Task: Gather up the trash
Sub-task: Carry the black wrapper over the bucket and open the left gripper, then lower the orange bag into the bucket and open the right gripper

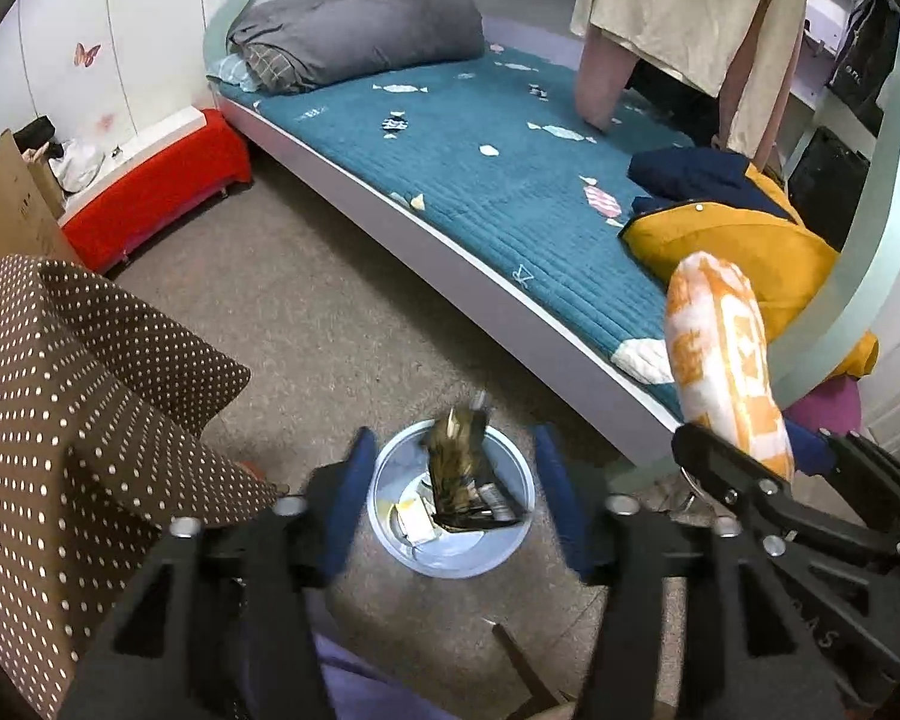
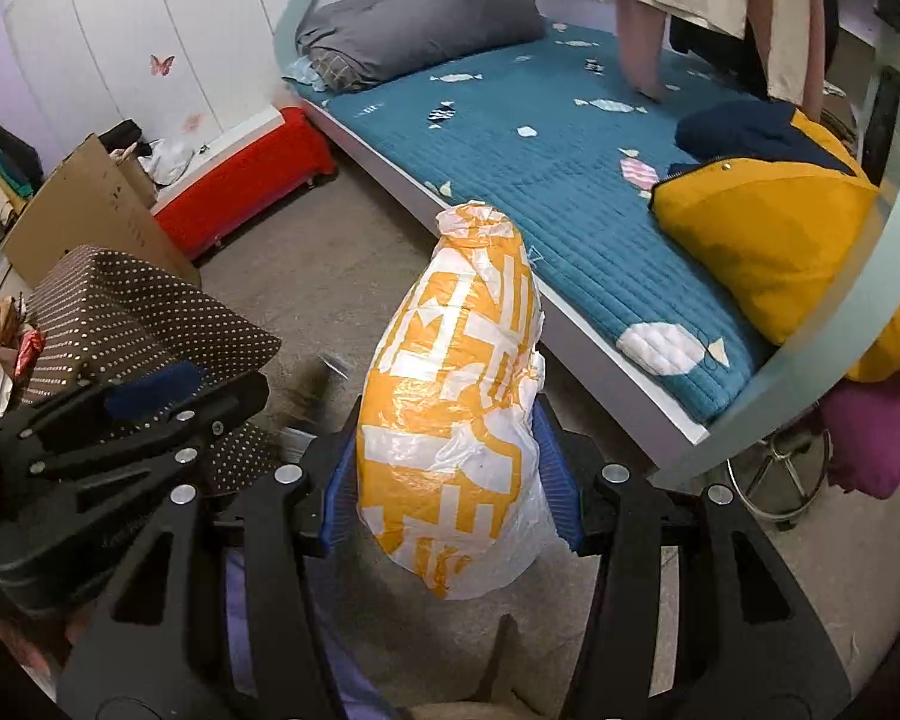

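A round light-blue trash bin [image 1: 384, 516] stands on the carpet below my left gripper [image 1: 453, 450], which is open with its blue pads wide apart. A dark crumpled wrapper [image 1: 459, 468], blurred, is in the air between the pads, over the bin mouth. Paper scraps lie inside the bin. My right gripper [image 2: 450, 432] is shut on a stuffed orange-and-white plastic bag [image 2: 456, 396] and holds it upright above the floor. The bag [image 1: 723, 360] and the right gripper [image 1: 750, 462] also show at the right of the left wrist view.
A low bed with a teal quilt [image 1: 498, 180] runs along the right, bearing a grey bolster [image 1: 360, 30] and a yellow jacket [image 1: 744, 252]. A brown polka-dot box [image 1: 66, 396] stands at left, a red bench [image 1: 156, 186] and cardboard beyond. A chair base [image 2: 774, 480] is at right.
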A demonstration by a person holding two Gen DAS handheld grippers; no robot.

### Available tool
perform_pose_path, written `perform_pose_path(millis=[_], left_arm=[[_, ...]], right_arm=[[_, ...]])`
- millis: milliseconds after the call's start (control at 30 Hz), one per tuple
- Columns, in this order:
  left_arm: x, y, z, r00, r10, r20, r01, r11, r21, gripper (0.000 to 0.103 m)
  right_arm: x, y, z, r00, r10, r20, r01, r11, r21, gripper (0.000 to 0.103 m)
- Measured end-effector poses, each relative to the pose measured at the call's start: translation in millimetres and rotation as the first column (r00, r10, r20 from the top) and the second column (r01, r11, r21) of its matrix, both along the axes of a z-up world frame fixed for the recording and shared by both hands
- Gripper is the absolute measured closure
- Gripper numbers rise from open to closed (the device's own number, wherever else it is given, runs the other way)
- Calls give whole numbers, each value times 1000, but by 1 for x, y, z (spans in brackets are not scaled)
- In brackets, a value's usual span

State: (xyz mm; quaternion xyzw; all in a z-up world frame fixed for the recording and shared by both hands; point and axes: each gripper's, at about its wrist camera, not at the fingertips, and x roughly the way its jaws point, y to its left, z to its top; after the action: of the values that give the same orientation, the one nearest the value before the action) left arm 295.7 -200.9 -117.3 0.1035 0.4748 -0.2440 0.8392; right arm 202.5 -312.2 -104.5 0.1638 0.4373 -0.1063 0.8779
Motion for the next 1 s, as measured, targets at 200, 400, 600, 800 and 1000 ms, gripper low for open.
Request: perform_pose_path(millis=[200, 400, 600, 800, 1000], left_arm=[[8, 15, -9, 999, 44, -26, -44, 999, 26, 46], [16, 45, -12, 993, 117, -30, -115, 992, 45, 46], [22, 70, -10, 985, 168, -25, -167, 985, 49, 46], [21, 78, -9, 985, 174, -24, -173, 984, 43, 46], [21, 77, -11, 985, 168, -28, -167, 985, 51, 46]], right_arm=[[12, 3, -11, 1000, 15, -27, -15, 1000, 12, 51], [33, 20, -28, 995, 77, -64, -76, 997, 32, 51], [55, 32, -25, 993, 112, -39, -112, 994, 13, 21], [62, 27, -26, 997, 62, -40, -63, 997, -45, 9], [51, 28, -38, 994, 74, -84, -75, 997, -13, 9]])
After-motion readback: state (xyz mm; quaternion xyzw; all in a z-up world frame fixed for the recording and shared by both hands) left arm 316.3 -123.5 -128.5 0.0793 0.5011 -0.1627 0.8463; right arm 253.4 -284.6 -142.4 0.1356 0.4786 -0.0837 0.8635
